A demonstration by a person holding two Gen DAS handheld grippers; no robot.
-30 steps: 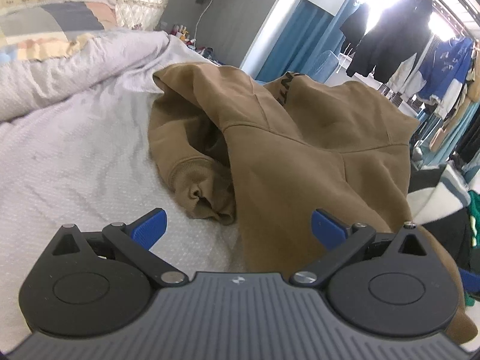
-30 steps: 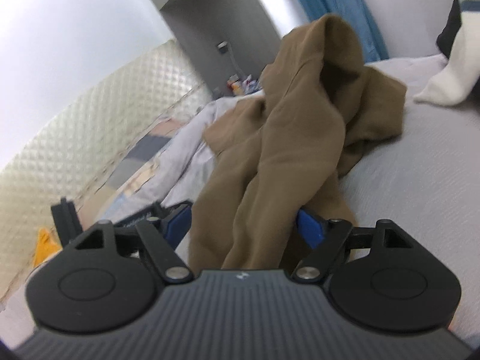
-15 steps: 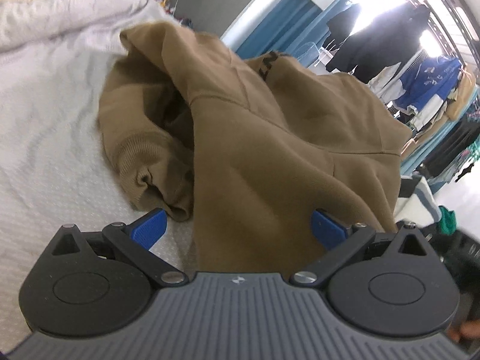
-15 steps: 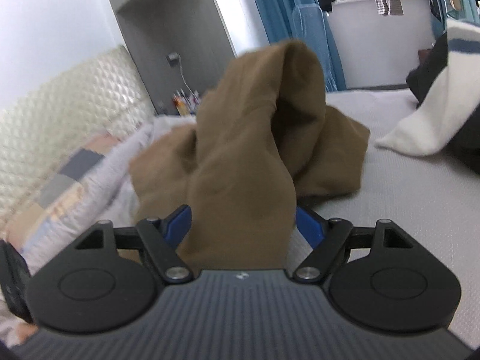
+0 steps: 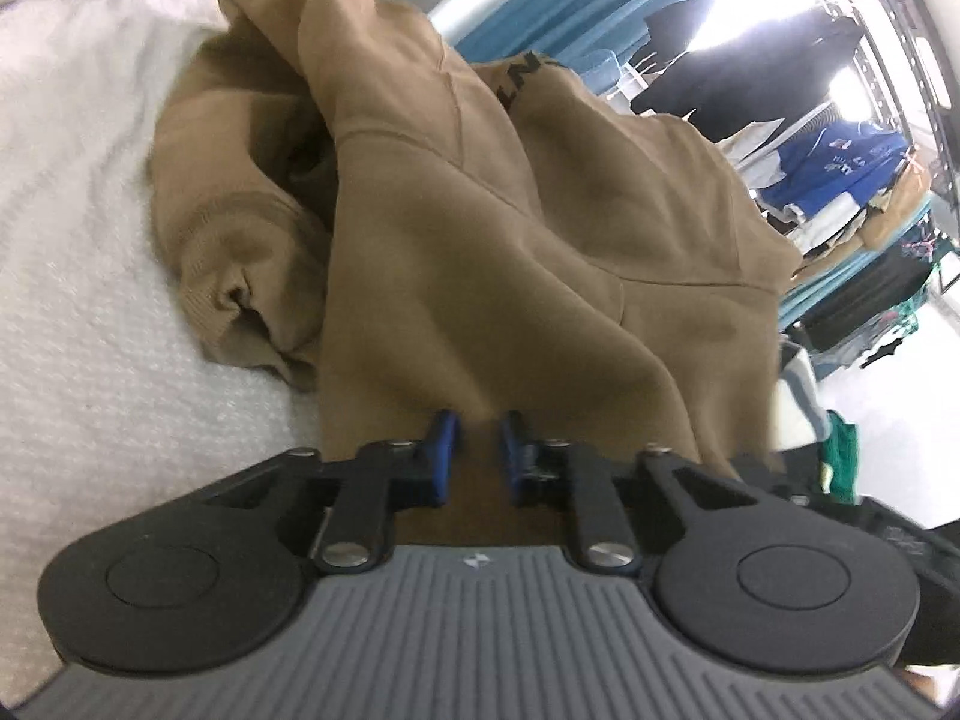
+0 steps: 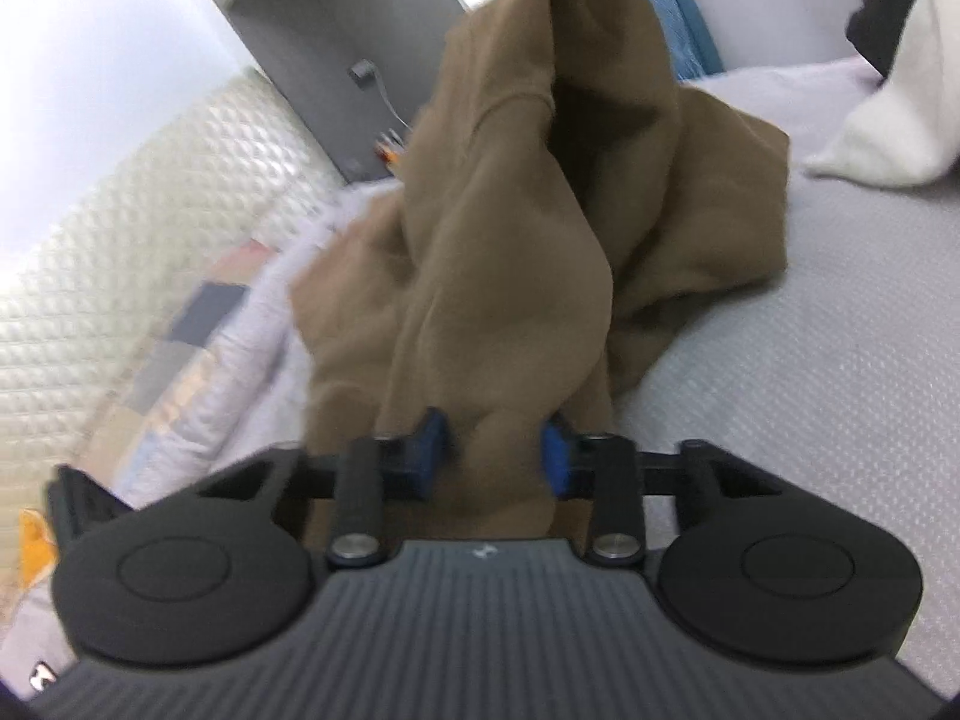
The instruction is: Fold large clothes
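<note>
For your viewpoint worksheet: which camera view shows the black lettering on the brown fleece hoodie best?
The left wrist view: the black lettering runs along a fold of the brown fleece hoodie. The right wrist view shows only plain, blurred hoodie fabric, with no lettering.

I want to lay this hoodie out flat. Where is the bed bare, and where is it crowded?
Bare sheet lies right of the hoodie, between it and the white garment. More bare sheet shows in the left view, left of the cuff. Crowded: the quilt by the headboard.
</note>
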